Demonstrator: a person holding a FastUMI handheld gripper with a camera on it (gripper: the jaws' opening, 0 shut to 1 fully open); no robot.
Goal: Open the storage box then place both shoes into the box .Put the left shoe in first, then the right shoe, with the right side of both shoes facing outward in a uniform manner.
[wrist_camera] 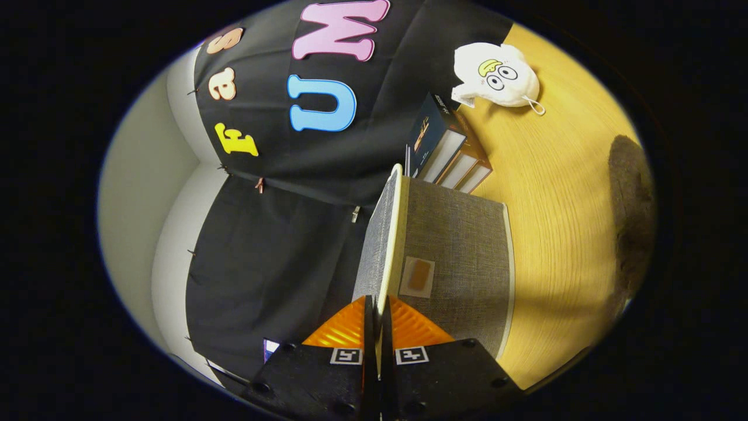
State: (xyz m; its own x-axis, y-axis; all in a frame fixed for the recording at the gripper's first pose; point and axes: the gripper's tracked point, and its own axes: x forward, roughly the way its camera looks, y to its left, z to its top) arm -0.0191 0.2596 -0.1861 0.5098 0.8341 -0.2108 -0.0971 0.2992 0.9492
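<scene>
My gripper (377,310) is nearly closed, both fingers pinched on the pale edge of the lid (390,234) of the storage box (461,257). View is rolled sideways, so lid stands edge-on just ahead of my fingers w/ the grey fabric box body right of it. Judging by that, I'm mid-opening; can't tell how far the lid is up. Step 1 underway, not done. Both shoes left to do: L first, then R, right sides outward. Beyond the box: a stack of books (447,152), a white plush toy (497,75) farther on the wooden table (561,193).
</scene>
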